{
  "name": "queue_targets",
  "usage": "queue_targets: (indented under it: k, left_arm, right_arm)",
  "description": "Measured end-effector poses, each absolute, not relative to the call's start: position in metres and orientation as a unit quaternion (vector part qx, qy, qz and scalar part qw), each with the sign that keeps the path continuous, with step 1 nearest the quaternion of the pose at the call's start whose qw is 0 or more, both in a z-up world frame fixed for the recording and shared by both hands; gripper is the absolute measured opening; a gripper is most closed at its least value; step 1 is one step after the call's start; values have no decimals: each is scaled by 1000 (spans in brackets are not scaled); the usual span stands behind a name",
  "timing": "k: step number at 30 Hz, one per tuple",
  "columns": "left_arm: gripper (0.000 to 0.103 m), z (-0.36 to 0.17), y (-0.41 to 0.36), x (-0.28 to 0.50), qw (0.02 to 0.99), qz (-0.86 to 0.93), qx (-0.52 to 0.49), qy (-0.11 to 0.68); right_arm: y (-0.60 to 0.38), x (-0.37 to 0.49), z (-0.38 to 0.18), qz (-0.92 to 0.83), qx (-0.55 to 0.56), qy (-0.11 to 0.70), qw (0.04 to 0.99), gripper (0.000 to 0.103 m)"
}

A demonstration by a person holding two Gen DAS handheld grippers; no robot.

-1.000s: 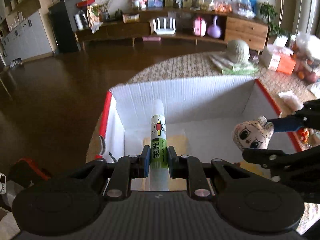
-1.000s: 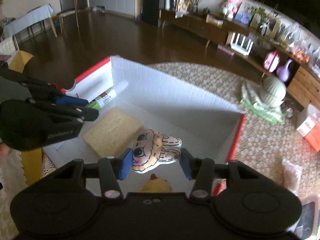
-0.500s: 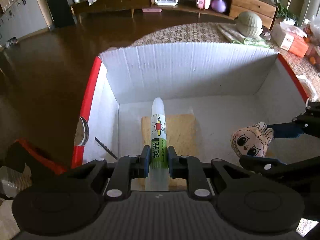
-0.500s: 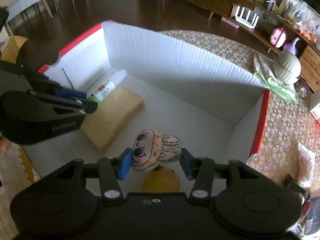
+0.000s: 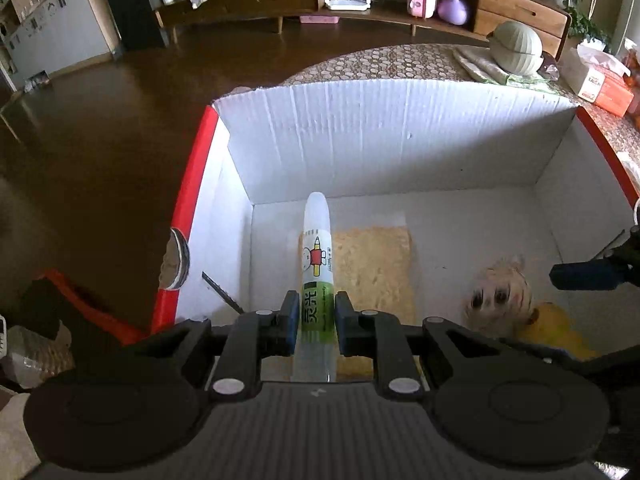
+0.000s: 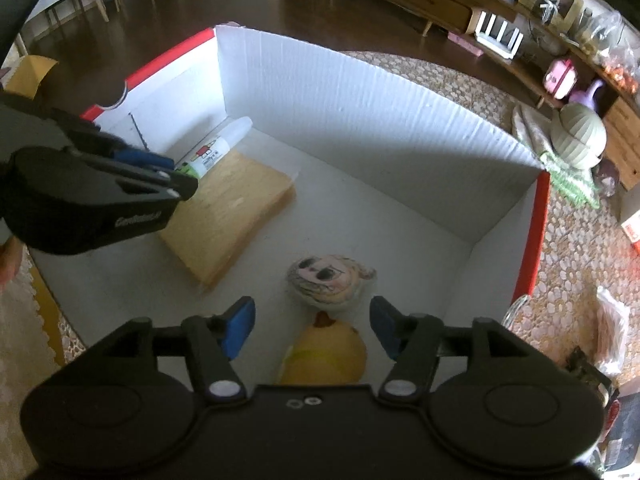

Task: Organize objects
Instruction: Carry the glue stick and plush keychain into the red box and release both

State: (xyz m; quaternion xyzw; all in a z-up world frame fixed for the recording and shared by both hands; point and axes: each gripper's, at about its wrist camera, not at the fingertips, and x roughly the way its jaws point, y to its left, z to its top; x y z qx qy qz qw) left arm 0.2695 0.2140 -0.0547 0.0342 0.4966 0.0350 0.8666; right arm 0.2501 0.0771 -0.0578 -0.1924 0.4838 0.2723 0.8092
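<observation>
My left gripper (image 5: 316, 320) is shut on a glue stick (image 5: 317, 256), white with a green label, held low inside the white cardboard box (image 5: 380, 136) over a yellow sponge (image 5: 372, 268). My right gripper (image 6: 312, 326) is open and empty above the box floor. The cartoon-face plush (image 6: 330, 282) lies loose below its jaws, blurred, beside a yellow toy (image 6: 326, 354). The plush (image 5: 498, 300) and yellow toy (image 5: 556, 330) also show in the left wrist view. The left gripper and glue stick (image 6: 218, 146) show in the right wrist view.
The box has red outer edges (image 6: 536, 236) and stands on a patterned tablecloth (image 6: 580, 248). A pale green round object (image 5: 516, 50) and an orange tissue box (image 5: 600, 84) lie beyond the box. Dark wood floor lies left of the table.
My right gripper has opened and let go of the plush, which has dropped onto the box floor. My left gripper has lowered further into the box, still holding the glue stick.
</observation>
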Motion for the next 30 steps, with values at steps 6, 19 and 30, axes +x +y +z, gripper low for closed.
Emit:
queue_targets:
  k: [6,19,30]
  left_arm:
    - [22,-46,214,266,875,37,35,482]
    - [29,-12,206,240,894,35,25,447]
    - [29,26,171,195,916,19,31,399]
  right_arm:
    - [67,246,-44,282,-175,470,818,68]
    - [17,222,6,290,-117,427,848,69]
    - [-28,182,41,301,-82,384,869,70]
